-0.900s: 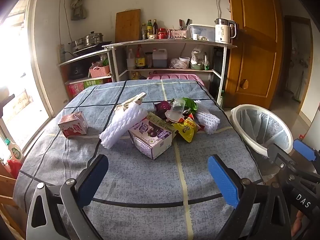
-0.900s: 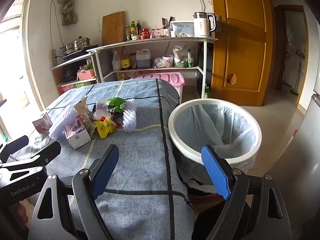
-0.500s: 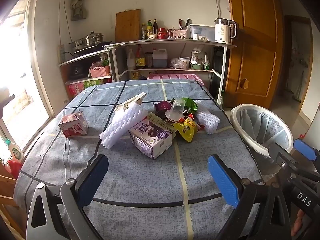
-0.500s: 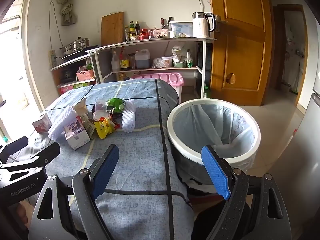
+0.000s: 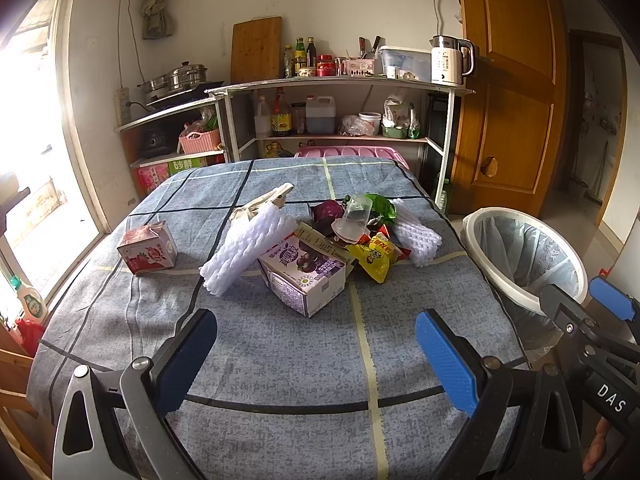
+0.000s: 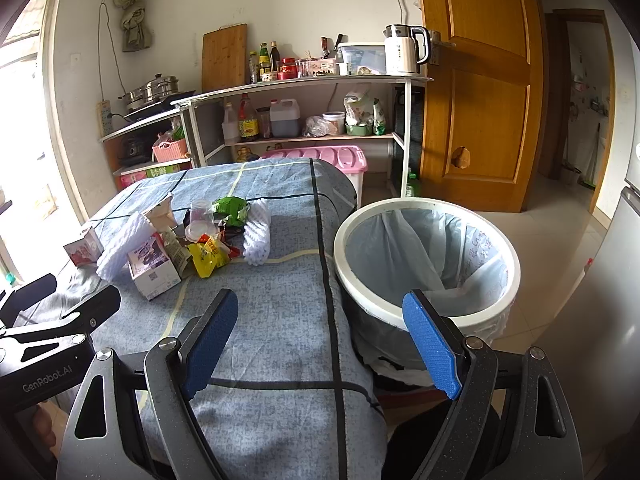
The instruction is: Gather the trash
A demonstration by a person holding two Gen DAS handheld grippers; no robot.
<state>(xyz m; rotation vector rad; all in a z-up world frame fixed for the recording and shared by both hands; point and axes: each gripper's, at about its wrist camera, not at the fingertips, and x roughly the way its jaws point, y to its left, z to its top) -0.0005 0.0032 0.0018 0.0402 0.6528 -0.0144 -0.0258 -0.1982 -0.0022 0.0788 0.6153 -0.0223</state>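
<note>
- Plainly at the very start: left gripper (image 5: 316, 354) spread wide with nothing between its blue pads, hovering over bare cloth at the near end of the table (image 5: 280, 360), tilted down toward the heap.
- Likewise released on the other side: right gripper (image 6: 320, 344) gaping and empty, hanging over the table's near right corner, just beside the bin (image 6: 424, 264).
- Further out, at mid-table, well apart from both sets of pads: a loose pile of trash, nothing yet lifted.
- Nearest in the pile: purple carton (image 5: 304, 276), lying tilted with a corner toward the left gripper.
- Leaning against that carton's left side: long white foam net (image 5: 244, 252), with a crumpled paper bag (image 5: 264, 200) behind it.
- Off alone toward the window side: small red carton (image 5: 148, 248), apart from the rest.
- On the pile's right: yellow wrapper (image 5: 374, 258), clear plastic cup (image 5: 354, 218) lying on its side, green wrapper (image 5: 380, 204), and a second foam net (image 5: 416, 232).
- Beside the table's right edge: bin with white rim and a pale liner, mouth open, seemingly empty as far as can be seen.
- Judged step: choosing and approaching a first piece.
- Next move, judged: reach forward and down, straddle the purple carton or the long foam net, close gently, since foam squashes and a carton may slip.
- Then carry rightward over the table edge and let go above the bin.
</note>
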